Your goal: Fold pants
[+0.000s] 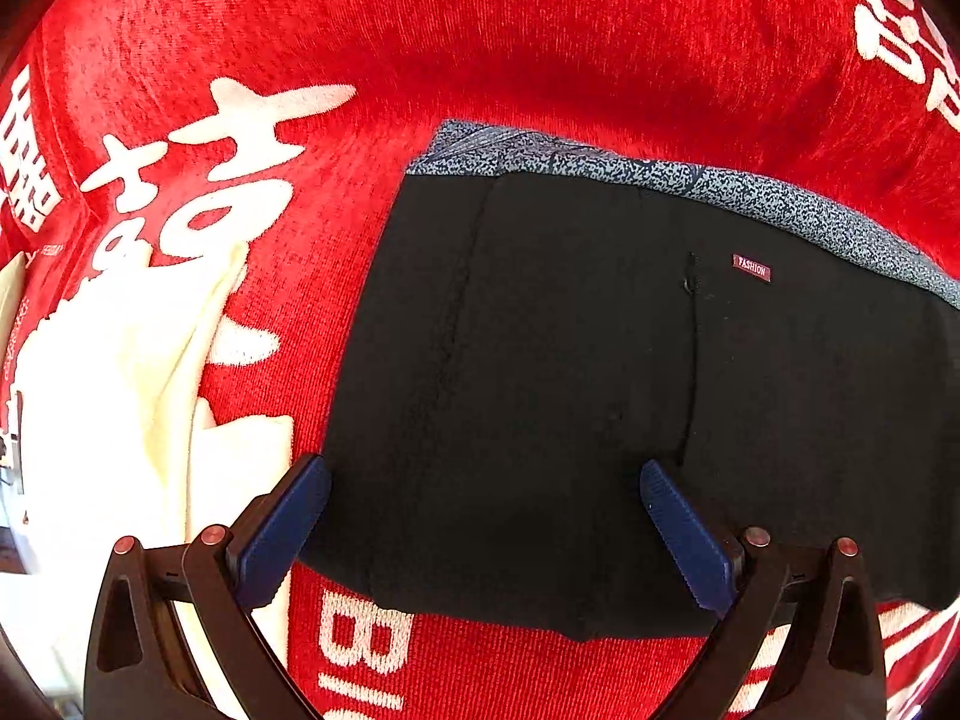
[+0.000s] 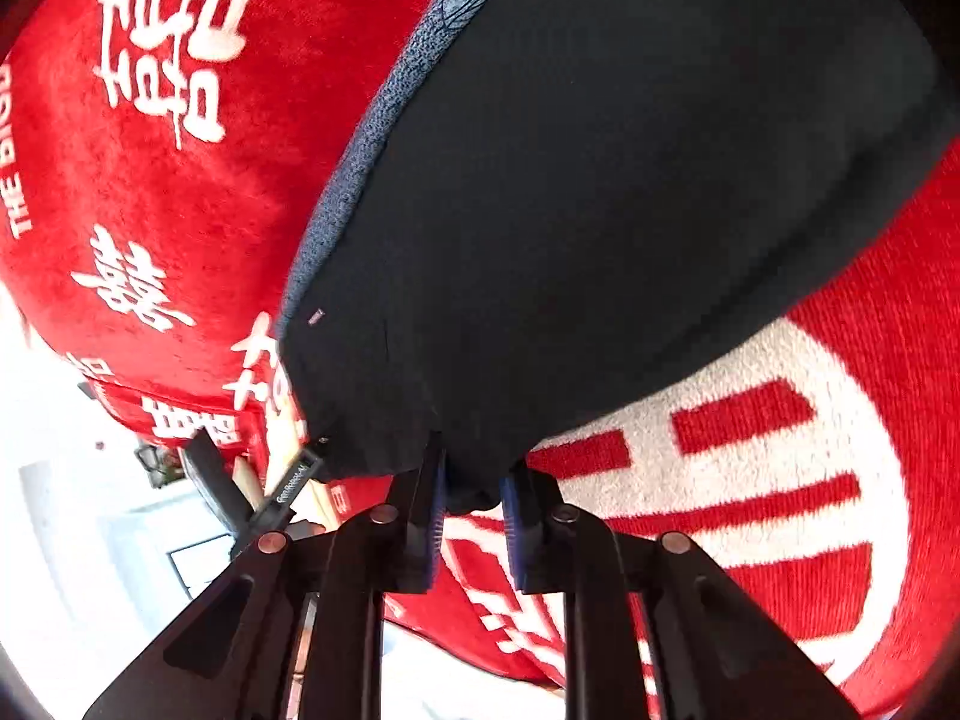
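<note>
Black pants (image 1: 600,372) lie folded on a red blanket (image 1: 480,48), with a speckled blue-grey waistband (image 1: 750,192) along the far edge and a small red label (image 1: 751,268). My left gripper (image 1: 483,480) is open, its blue fingers (image 1: 282,528) spread just above the near part of the pants, holding nothing. In the right wrist view the pants (image 2: 600,180) fill the upper middle. My right gripper (image 2: 474,468) is shut on the near edge of the black fabric, which is bunched between its blue pads (image 2: 516,516).
The red blanket (image 2: 150,192) bears white characters and letters. A cream cloth (image 1: 120,420) lies on it left of the pants. In the right wrist view the left gripper's black frame (image 2: 264,492) shows at the lower left, beyond the blanket's edge over a bright floor.
</note>
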`<state>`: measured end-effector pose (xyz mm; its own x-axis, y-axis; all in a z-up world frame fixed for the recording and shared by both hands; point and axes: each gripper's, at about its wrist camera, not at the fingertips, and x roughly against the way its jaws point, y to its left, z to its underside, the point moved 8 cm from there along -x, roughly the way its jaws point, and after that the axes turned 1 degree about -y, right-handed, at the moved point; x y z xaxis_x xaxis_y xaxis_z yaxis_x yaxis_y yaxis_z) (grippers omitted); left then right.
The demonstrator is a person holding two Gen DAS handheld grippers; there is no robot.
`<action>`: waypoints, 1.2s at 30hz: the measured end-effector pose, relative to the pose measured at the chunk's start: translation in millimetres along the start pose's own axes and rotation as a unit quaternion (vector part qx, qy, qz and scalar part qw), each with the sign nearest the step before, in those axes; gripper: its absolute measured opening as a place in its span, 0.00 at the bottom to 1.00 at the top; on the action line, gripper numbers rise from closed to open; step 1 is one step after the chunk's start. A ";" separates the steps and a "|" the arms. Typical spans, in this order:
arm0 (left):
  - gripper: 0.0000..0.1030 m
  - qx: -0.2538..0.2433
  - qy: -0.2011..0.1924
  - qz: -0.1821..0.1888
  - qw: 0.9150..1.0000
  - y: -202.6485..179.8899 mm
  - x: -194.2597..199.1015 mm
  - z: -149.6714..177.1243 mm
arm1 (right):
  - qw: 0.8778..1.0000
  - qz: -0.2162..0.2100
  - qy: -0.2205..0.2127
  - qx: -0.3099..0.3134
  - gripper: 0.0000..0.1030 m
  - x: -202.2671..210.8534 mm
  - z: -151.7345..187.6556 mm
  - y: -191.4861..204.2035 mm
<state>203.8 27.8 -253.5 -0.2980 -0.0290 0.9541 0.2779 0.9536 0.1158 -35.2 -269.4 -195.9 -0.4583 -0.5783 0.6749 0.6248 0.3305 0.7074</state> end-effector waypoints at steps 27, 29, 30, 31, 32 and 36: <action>1.00 -0.044 0.002 -0.020 0.999 -45.7 -5.6 -30.1 | 0.882 0.340 -0.057 0.321 0.59 33.2 -58.7 4.9; 1.00 -0.043 0.010 -0.024 0.999 -45.3 -6.0 -32.2 | 0.877 0.346 -0.057 0.328 0.60 32.9 -57.6 5.5; 1.00 -0.042 0.014 -0.029 0.999 -44.8 -5.6 -33.8 | 0.879 0.344 -0.056 0.325 0.60 32.4 -58.7 5.8; 1.00 -0.040 0.017 -0.034 0.998 -46.1 -1.7 -34.8 | 0.883 0.339 -0.054 0.321 0.62 31.8 -60.5 6.1; 1.00 -0.038 0.015 -0.033 0.999 -47.8 1.1 -37.9 | 0.887 0.334 -0.052 0.316 0.64 32.9 -62.4 5.7; 1.00 -0.022 -0.012 -0.031 0.999 -51.3 5.7 -67.7 | 0.886 0.328 -0.049 0.324 0.67 31.5 -61.1 5.2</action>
<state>249.6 -41.6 -235.4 -0.3372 -0.0796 0.9380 0.2988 0.9358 0.1869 -7.7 -331.4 -183.8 -0.2030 -0.0458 0.9781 0.2981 0.9486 0.1063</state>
